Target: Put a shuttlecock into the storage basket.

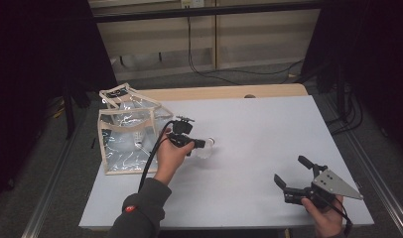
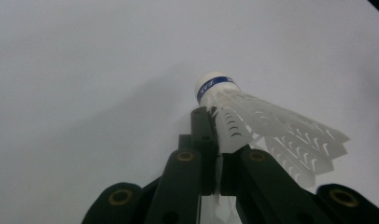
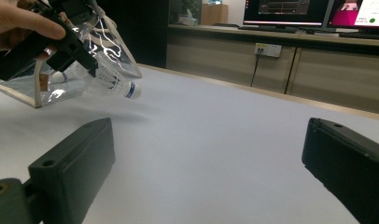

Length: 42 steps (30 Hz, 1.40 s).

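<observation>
Near edge first: right tool sits low at the person's end of the counter, jaws spread wide with nothing between them, idle; from the right gripper view its two black jaws frame bare counter, well apart from the action. Further out, left tool is clamped tight on a white shuttlecock, jaws closed onto the feather skirt near where it narrows, not on the cork. Shuttlecock is just beyond the left tool's tips, clear of the counter as far as the right gripper view shows, a faint shadow under it. Orientation: long axis runs roughly level, in line with the left tool; cork end with the blue band points away from the left tool, toward the counter's middle, and the feathers point back toward the holding hand. Farthest out, just past that hand, stands the clear plastic bag with beige trim, mouth open at the top, with what looks like another small white item inside, too glare-covered to tell. Progress, my read: pick is done, grasp looks secure, shuttlecock is off the surface. Left to do, judging by the layout: carry it to the bag and drop it in. Right tool probably free to steady the bag. Cork faces away from the bag now, so a turn of the wrist seems needed before insertion.
</observation>
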{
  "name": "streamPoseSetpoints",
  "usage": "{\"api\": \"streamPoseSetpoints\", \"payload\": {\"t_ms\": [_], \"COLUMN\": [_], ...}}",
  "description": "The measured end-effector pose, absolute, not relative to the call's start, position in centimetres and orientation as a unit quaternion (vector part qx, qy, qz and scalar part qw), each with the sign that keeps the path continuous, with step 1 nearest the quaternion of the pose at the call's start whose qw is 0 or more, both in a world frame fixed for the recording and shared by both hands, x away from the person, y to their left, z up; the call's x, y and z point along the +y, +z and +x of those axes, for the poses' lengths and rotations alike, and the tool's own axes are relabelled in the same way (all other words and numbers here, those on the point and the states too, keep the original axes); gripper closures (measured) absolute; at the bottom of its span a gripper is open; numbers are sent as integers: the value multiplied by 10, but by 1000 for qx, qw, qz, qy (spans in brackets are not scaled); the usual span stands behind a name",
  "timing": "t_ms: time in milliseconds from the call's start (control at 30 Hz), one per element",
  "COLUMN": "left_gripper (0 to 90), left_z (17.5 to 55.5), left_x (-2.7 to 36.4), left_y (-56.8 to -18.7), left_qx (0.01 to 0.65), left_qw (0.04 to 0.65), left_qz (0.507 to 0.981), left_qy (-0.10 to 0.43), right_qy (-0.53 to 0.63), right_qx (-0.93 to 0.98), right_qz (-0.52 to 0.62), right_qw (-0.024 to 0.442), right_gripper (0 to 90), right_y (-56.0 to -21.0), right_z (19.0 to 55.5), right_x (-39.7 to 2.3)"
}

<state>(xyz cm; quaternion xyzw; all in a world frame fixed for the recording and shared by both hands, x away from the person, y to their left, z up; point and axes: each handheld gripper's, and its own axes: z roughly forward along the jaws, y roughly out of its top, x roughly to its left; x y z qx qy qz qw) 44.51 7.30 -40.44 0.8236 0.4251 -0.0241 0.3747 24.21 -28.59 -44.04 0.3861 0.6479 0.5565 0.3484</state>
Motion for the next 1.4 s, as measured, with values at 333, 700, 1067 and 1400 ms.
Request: {"api": "streamPoseSetpoints", "payload": {"t_ms": [333,700,1067,1400], "left_gripper": [895,894,893,893], "left_z": [445,445,447,448], "left_x": [78,81,80,86], "left_y": [-377,-358,-348,-339], "left_qx": [418,417,412,413], "left_qw": [364,356,357,358], "left_qz": [831,835,836,835], "left_qy": [-34,-49,-60,-63], "right_qy": [556,556,556,557], "right_qx": [649,649,648,648], "right_qz": [386,386,387,385], "right_qw": [348,347,348,349], "right_gripper": [24,24,24,24], "right_y": [-441,-441,-441,-440], "right_z": [242,242,242,242], "right_x": [-286,-286,-286,-286]}}
